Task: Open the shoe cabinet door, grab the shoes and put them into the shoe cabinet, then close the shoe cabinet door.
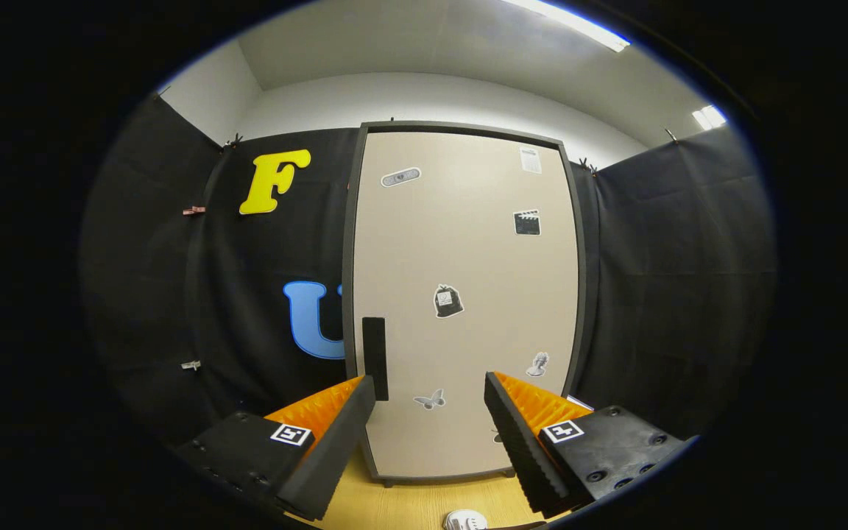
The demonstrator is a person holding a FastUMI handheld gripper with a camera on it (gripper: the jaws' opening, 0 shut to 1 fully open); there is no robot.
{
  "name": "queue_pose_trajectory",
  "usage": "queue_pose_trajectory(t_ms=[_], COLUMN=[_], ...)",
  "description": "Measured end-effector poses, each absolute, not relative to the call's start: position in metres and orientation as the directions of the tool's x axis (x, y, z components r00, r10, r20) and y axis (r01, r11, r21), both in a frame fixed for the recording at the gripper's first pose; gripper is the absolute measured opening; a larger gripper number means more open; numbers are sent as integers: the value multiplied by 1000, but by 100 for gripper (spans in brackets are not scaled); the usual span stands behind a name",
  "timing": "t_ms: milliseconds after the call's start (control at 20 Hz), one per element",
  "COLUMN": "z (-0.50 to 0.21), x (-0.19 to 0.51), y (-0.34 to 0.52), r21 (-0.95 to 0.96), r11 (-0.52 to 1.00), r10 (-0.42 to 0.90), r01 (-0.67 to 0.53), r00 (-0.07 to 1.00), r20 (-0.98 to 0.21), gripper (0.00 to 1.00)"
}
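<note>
The shoe cabinet (468, 294) stands straight ahead, a tall beige door in a dark frame, shut. Several small stickers dot the door. Its black vertical handle (375, 357) sits low on the door's left edge, just above and beyond my left fingertip. My gripper (430, 394) is open, its fingers (336, 442) wide apart with nothing between them, a short way in front of the door. A white shoe (466, 521) peeks out on the floor below, between the fingers; most of it is hidden.
The floor (409, 504) is light wood. Black cloth walls (682, 294) close in on both sides of the cabinet.
</note>
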State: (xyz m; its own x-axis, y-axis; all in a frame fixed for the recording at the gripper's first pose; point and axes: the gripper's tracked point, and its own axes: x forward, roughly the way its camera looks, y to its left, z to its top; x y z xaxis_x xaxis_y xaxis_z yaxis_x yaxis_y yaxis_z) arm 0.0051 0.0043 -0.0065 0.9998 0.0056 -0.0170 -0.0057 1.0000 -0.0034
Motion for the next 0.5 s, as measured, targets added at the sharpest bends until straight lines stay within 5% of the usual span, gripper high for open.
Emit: queue_pose_trajectory(t_ms=[500], z=[-16], x=[25], y=[16], r21=[-8], r11=[1000], r10=[18], r01=[-18], r00=[999], r20=[-32], gripper=[98])
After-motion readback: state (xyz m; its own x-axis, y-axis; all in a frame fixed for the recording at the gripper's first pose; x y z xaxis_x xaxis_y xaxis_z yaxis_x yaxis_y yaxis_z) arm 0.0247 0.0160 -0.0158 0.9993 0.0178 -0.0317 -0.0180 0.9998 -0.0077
